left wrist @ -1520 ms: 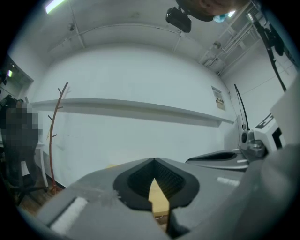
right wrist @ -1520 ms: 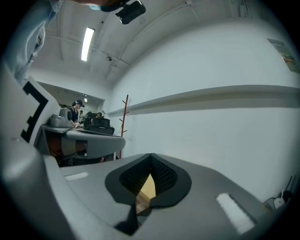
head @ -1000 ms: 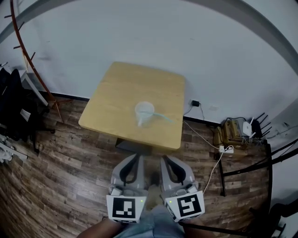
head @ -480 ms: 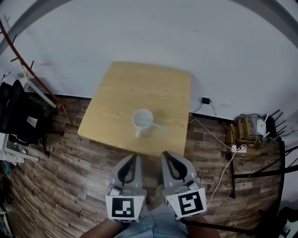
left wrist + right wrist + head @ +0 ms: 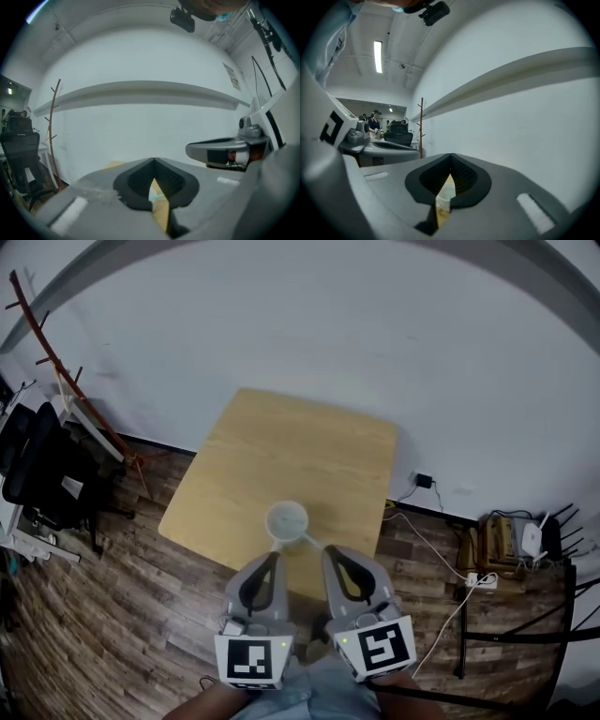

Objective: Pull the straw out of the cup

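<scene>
The left gripper (image 5: 274,559) and the right gripper (image 5: 329,553) are held side by side low in the head view, each with its marker cube nearest the person, and both point forward toward the near edge of a square wooden table (image 5: 309,442). In its own view each gripper has its two jaws shut tip to tip with nothing clamped between them; only a narrow slit below the tips is left. Just ahead of the tips, roughly in line with the gap between the two grippers and apart from both, a translucent plastic cup (image 5: 287,519) stands upright on the table close to its near edge. The pale teal straw (image 5: 308,539) is still in the cup and leans out over the rim toward the right, its free end near the right gripper's tip, though whether they touch cannot be told. Through the slit of the left gripper's jaws a sliver of the cup and the straw shows; through the right gripper's slit, only the cup. Around the table lie a wood-plank floor (image 5: 141,606), a white wall (image 5: 309,324), a coat stand (image 5: 58,367) and a black office chair (image 5: 42,474) to the left, and cables with a power strip (image 5: 480,579) to the right.
</scene>
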`<state>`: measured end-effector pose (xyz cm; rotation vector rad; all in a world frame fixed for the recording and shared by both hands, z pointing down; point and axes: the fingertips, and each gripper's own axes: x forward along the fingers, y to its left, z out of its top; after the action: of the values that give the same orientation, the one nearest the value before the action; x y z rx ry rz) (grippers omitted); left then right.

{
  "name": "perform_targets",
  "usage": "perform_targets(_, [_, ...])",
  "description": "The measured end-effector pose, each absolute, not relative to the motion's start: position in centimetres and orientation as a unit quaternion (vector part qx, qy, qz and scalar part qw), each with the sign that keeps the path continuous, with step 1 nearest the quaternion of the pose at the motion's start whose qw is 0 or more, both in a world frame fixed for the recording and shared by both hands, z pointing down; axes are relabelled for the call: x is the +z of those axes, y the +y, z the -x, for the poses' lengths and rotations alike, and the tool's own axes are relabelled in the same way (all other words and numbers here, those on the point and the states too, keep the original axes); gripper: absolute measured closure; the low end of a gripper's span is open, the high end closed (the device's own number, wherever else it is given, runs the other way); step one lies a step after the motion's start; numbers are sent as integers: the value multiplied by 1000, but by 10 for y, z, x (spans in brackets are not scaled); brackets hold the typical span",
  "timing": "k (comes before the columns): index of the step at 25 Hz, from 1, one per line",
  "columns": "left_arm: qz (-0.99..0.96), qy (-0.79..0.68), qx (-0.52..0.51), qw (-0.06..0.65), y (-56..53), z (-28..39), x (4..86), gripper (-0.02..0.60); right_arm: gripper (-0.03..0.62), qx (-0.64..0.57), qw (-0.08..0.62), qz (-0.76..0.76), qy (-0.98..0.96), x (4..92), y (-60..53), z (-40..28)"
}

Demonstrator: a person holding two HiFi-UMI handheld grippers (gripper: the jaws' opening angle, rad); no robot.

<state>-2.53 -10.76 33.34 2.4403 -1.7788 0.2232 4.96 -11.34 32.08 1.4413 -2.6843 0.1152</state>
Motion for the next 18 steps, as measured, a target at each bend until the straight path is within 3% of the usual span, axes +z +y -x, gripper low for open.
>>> perform_targets(8, [-777, -626, 50, 37, -135, 28, 315, 561, 586, 8, 36, -423, -905, 308, -146, -42])
perform_targets(18, [-763, -642, 50, 60, -151, 43, 323, 561, 586, 24, 63, -404, -912, 326, -162, -32])
